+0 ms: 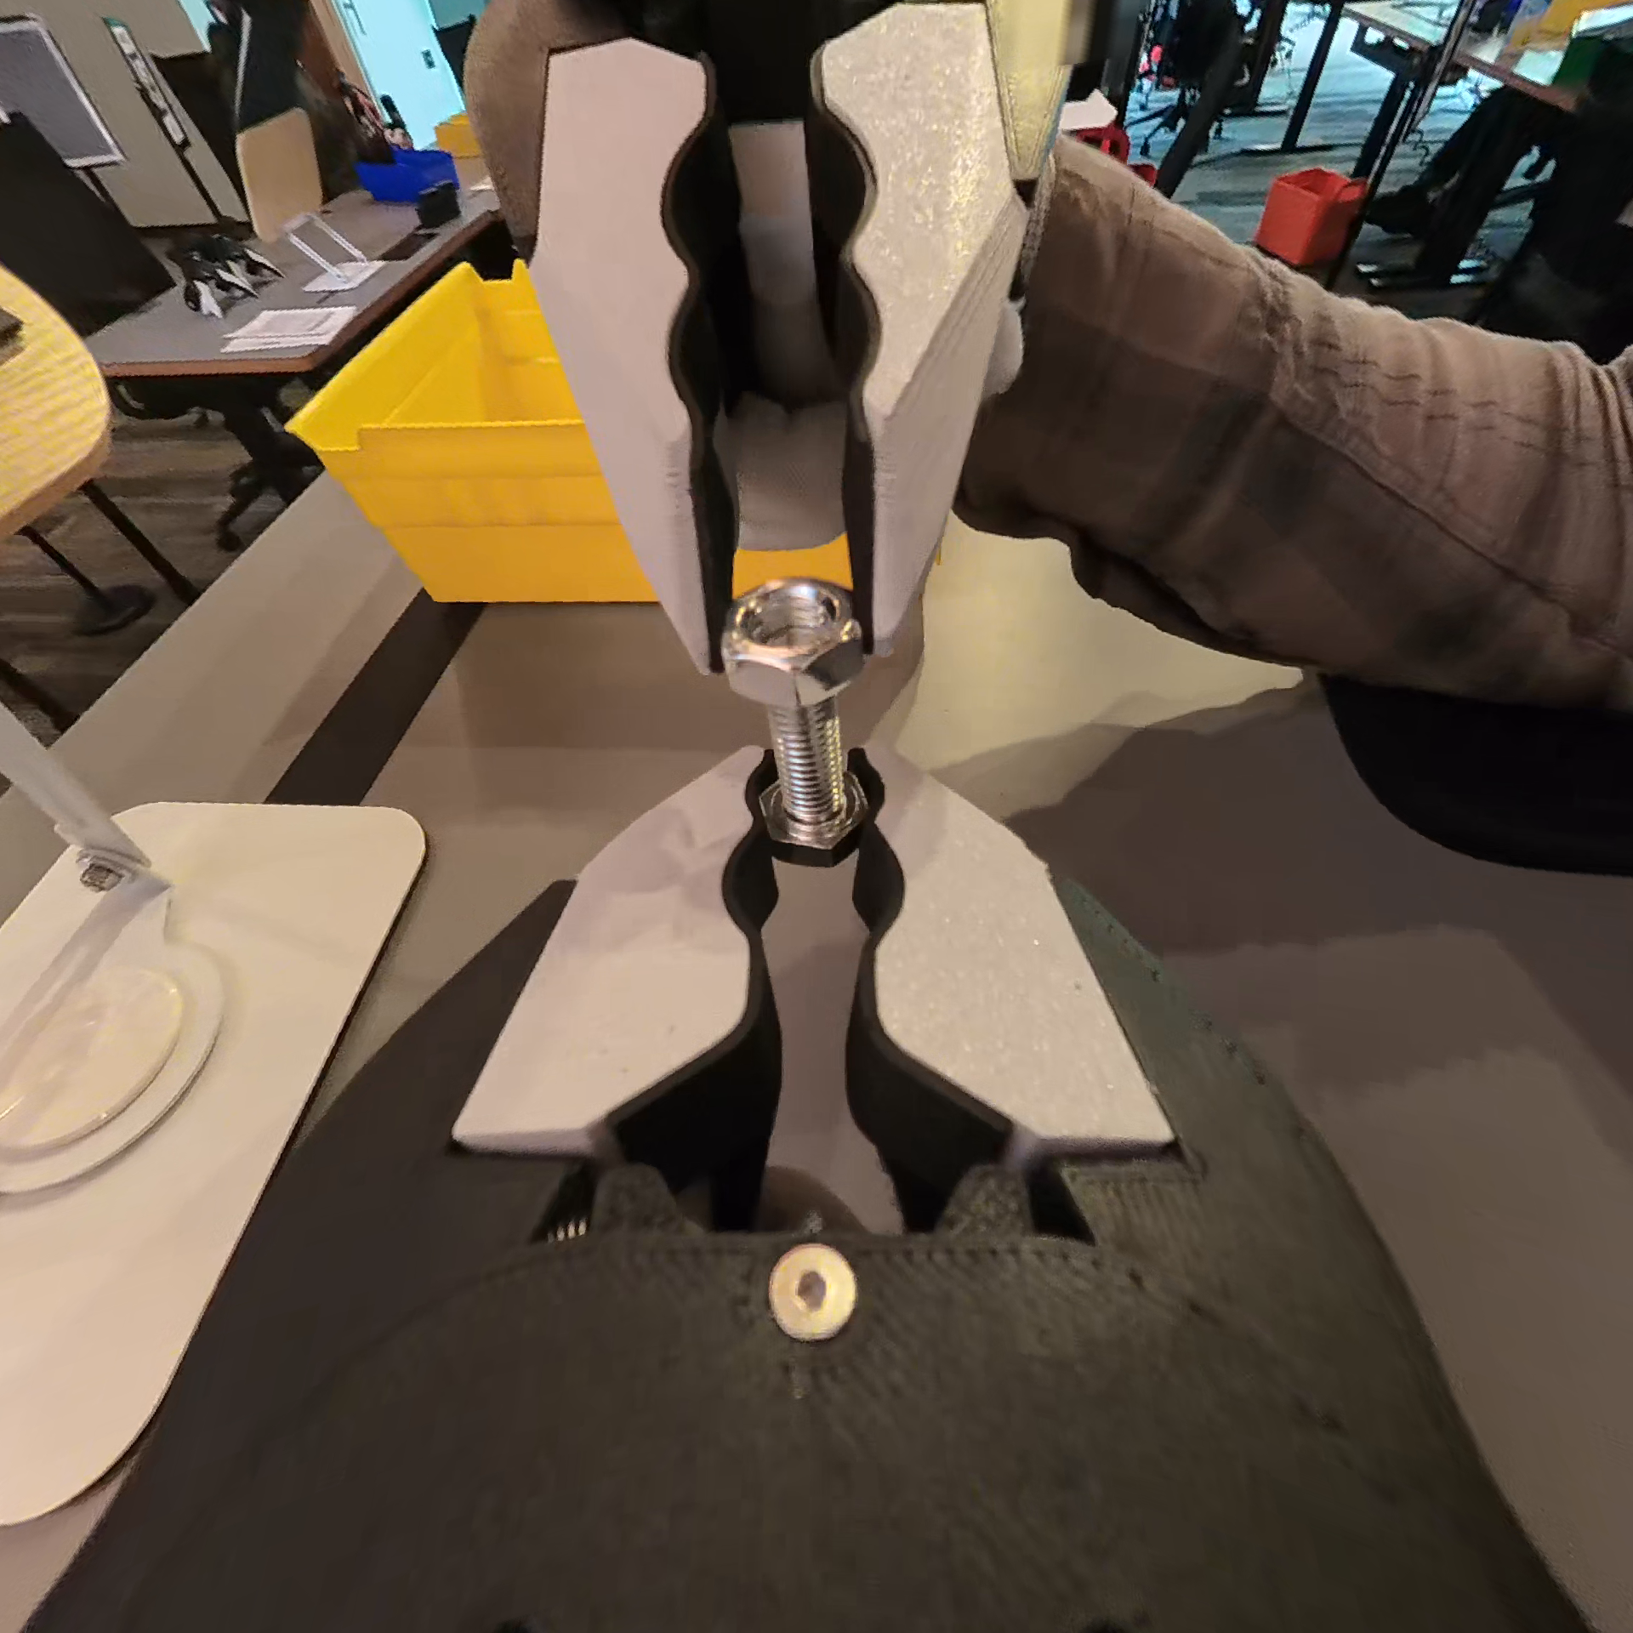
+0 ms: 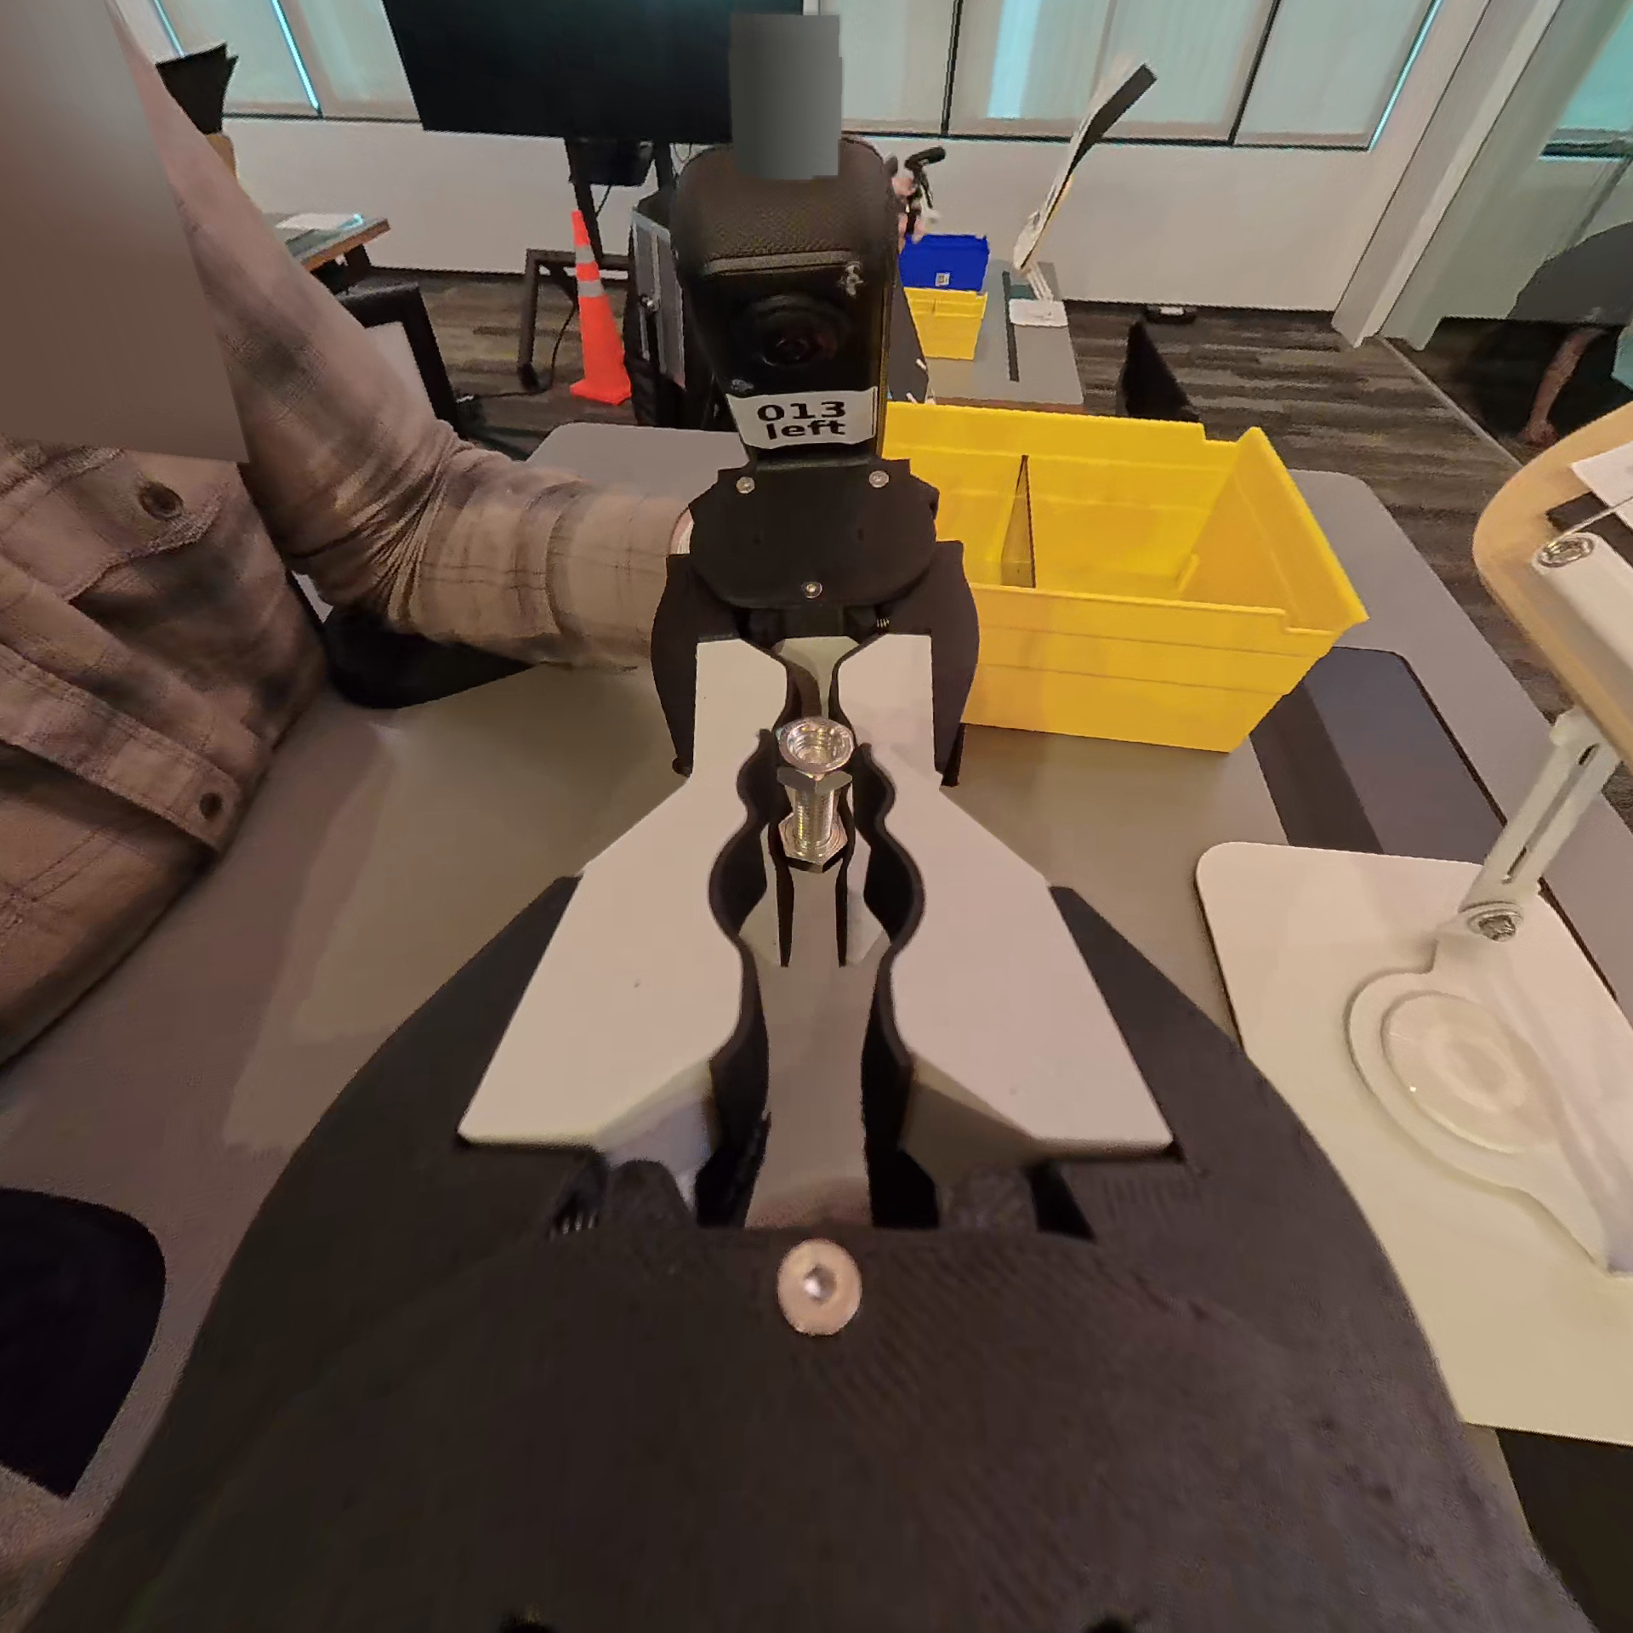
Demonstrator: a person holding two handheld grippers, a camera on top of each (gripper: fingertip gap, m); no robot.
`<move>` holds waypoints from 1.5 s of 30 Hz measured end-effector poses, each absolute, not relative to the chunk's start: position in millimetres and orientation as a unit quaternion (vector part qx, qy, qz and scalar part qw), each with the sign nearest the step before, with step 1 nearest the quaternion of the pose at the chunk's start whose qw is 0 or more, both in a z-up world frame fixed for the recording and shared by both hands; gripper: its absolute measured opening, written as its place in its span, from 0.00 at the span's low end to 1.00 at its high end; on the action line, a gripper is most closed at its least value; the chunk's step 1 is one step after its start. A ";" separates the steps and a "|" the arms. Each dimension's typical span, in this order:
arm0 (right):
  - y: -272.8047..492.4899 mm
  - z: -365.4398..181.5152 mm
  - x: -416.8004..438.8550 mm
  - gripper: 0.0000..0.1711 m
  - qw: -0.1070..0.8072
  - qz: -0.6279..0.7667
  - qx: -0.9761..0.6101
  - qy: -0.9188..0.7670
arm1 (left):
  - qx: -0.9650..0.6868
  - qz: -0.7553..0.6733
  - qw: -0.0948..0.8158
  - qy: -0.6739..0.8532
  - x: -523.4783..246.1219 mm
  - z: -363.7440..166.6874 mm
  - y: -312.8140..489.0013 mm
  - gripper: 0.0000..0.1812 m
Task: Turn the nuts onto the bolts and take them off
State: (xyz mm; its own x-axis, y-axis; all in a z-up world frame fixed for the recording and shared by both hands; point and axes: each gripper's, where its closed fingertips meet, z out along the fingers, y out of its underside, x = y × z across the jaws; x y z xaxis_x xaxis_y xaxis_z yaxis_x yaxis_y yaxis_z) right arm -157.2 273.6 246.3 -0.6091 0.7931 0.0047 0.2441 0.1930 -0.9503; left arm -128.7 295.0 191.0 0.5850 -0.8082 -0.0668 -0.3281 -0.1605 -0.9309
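1. At the centre of the left wrist view, the left gripper [image 1: 811, 817] is closing its fingertips on the bolt [image 1: 802, 769] at its lower hex end.
2. From the top of that frame, the right gripper [image 1: 791, 641] is clamping the nut [image 1: 791, 641] on the bolt's upper end.
3. Behind them, a yellow bin [image 1: 459, 477] is sitting on the grey table [image 1: 1325, 1016].

Bolt [image 1: 800, 760] & nut [image 1: 791, 641] are gleaming as bright polished metal, threads ridged. Gripper fingers [image 1: 636, 998] are looking like matt grainy grey plastic w/ black rubbery lining. Yellow bin [image 2: 1140, 636] is showing glossy plastic; sleeve [image 1: 1281, 459] is looking like soft woven cloth.
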 end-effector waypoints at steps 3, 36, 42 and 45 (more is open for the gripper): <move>276.8 245.0 -159.5 0.09 0.269 0.512 -0.367 -0.729 | -0.738 -0.211 0.513 0.384 -133.6 189.2 299.6 0.08; 315.4 244.4 -185.0 0.21 0.325 0.515 -0.434 -0.664 | -0.791 -0.170 0.547 0.216 -170.2 182.2 342.7 0.08; 308.5 245.3 -177.0 0.16 0.310 0.522 -0.419 -0.675 | -0.791 -0.171 0.547 0.214 -170.7 182.1 342.9 0.08; 307.3 250.3 -171.5 0.13 0.310 0.533 -0.409 -0.673 | -0.790 -0.172 0.547 0.216 -170.1 182.8 342.5 0.08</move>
State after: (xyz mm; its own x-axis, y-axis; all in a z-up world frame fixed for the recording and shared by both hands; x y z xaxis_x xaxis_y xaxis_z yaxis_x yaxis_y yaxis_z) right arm -171.5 307.3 250.3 -0.4740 0.8804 -0.0187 0.2193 0.0974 -0.9708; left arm -170.1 342.5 182.8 0.8478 -0.5291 0.0360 -0.1525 -0.3083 -0.9390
